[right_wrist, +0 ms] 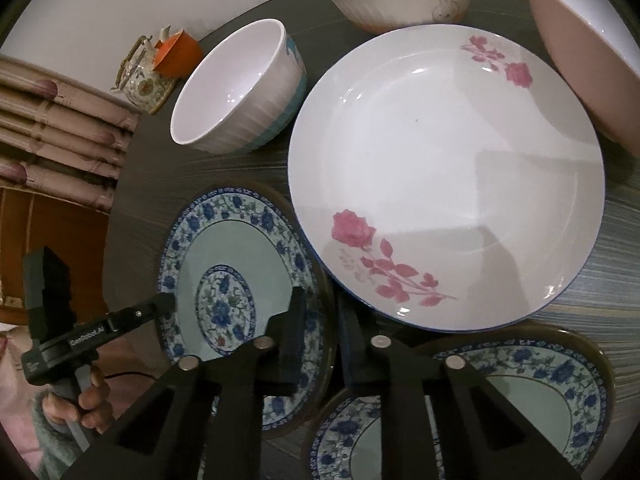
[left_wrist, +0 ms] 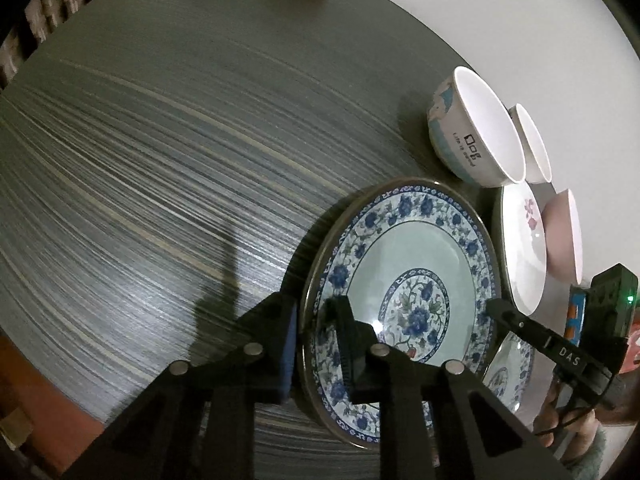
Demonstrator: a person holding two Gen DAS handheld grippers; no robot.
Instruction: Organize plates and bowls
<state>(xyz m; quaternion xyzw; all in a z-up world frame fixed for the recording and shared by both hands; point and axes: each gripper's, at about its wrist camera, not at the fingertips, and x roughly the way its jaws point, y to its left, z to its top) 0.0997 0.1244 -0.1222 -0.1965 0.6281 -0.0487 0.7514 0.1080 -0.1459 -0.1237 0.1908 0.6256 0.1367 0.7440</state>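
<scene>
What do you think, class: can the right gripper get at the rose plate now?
Probably not yet: the right gripper is shut on the blue floral plate at its rim. Once it lets go, the rose plate lies uncovered just beyond, with nothing between.

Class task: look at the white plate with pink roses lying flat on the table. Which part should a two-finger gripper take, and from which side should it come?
Probably the raised rim. The white rose plate lies flat, so only its thin edge fits between two fingers. Its near-right edge faces bare table; bowls crowd the far side and the blue floral plate the left.
</scene>
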